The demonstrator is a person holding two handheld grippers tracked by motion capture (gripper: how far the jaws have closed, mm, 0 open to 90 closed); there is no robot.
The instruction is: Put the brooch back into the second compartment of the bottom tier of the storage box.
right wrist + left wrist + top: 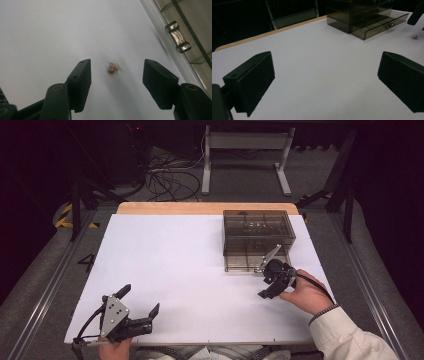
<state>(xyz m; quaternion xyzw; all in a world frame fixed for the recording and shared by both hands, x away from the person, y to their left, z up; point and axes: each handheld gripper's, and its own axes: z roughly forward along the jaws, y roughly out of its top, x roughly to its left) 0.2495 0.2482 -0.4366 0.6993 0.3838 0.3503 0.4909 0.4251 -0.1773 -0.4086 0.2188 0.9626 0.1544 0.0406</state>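
The right gripper [116,82] hangs spread and empty over a small gold trinket [112,68] — centred between its jaws, just near of the smoky drawer box [257,239] (likely destination) — while the left gripper [141,301], likewise spread, idles far left.

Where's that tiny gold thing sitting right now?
The small gold trinket lies on the white table, between the right gripper's open fingers, just in front of the smoky drawer box on the table's right side.

Smoky see-through plastic drawer box [257,237], glossy, on a matt white sheet [175,270] over pale wood [200,208]. Shiny gold metal trinket [113,68] at twelve o'clock of matt black, grainy jaw pads [81,82].
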